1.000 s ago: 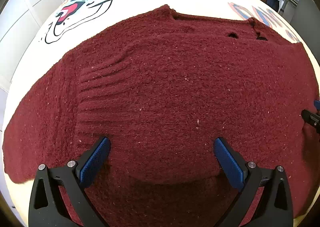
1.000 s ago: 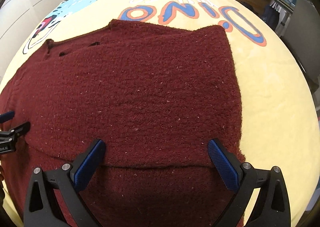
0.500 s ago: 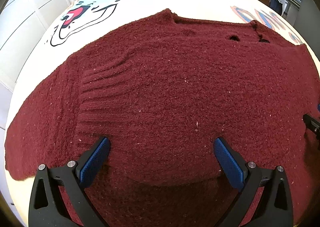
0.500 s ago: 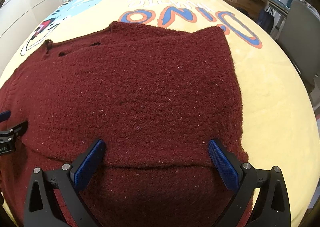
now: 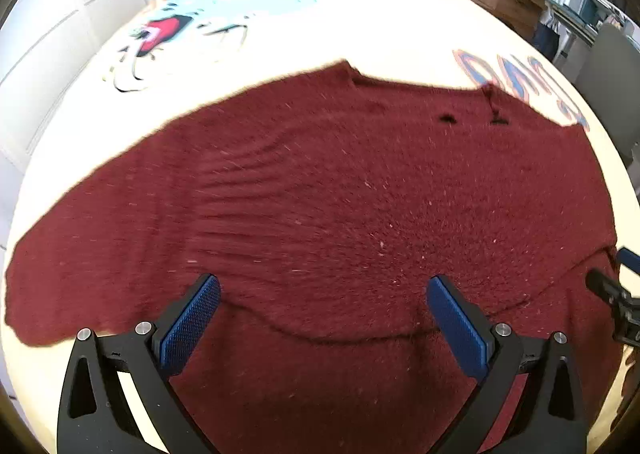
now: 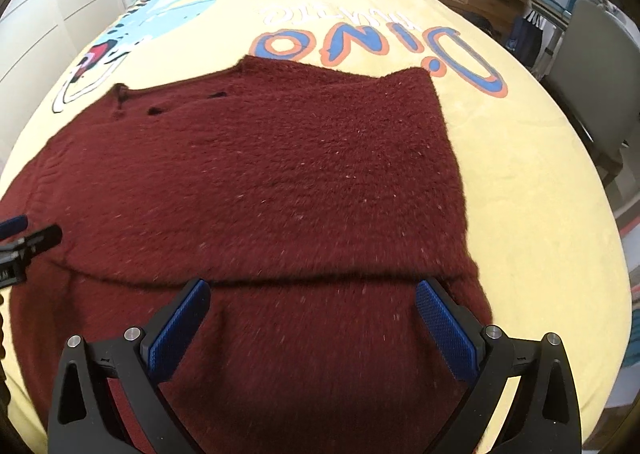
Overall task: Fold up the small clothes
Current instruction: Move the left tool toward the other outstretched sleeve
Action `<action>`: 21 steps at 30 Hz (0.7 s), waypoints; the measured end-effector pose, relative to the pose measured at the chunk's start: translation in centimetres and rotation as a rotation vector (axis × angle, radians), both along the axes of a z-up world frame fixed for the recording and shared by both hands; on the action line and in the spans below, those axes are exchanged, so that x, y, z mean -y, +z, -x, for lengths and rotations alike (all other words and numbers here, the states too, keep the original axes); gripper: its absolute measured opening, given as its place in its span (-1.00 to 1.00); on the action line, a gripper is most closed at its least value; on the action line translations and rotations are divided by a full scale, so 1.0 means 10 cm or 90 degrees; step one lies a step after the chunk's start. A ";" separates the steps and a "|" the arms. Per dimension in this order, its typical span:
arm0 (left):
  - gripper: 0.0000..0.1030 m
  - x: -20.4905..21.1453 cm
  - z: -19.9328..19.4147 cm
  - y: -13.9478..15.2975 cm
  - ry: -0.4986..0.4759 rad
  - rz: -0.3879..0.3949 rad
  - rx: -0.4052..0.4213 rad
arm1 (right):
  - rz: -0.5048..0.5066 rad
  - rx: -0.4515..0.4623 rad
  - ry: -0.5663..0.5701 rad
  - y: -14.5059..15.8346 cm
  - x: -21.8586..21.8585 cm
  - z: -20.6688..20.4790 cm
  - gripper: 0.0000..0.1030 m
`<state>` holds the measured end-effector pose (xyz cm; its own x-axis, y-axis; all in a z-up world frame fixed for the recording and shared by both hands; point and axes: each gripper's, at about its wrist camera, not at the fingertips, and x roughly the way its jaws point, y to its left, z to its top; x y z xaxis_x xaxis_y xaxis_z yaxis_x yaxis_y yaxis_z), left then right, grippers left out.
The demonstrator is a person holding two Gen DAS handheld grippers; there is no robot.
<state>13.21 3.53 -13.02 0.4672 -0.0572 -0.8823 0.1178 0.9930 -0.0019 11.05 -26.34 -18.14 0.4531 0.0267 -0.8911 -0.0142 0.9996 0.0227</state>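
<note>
Yellow printed bedspread (image 6: 520,181) underneath, w/ dark-red knit sweater (image 5: 340,193) spread flat just ahead of and under both tongs; near hem apparently turned up once, sleeve left of the left gripper (image 5: 323,318) unfolded, so approx. early stage w/ most folds left. Both hovering low side by side, left gripper and right gripper (image 6: 311,314) released wide, holding nothing.

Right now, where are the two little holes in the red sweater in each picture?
Left wrist view: the holes sit upper right, near the sweater's far edge.
Right wrist view: the holes sit upper left, near that far edge.
Shared landmark: the blue and orange lettering on the yellow blanket.
</note>
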 end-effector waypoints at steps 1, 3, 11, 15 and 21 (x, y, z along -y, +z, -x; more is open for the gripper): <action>0.98 -0.02 0.03 0.06 0.006 -0.006 0.004 | -0.001 0.001 0.001 0.04 -0.01 0.03 0.99; 0.98 -0.07 0.08 0.15 0.011 -0.008 0.005 | 0.001 0.003 0.003 0.12 -0.05 0.10 0.99; 0.98 -0.51 0.31 0.38 0.072 0.027 0.003 | 0.014 0.008 0.014 0.42 -0.20 0.33 0.99; 0.98 -0.83 0.45 0.43 0.128 0.024 0.002 | 0.015 0.010 0.025 0.53 -0.30 0.43 0.99; 0.98 -1.41 0.69 0.45 0.230 0.044 0.001 | 0.010 0.009 0.054 0.62 -0.52 0.55 0.99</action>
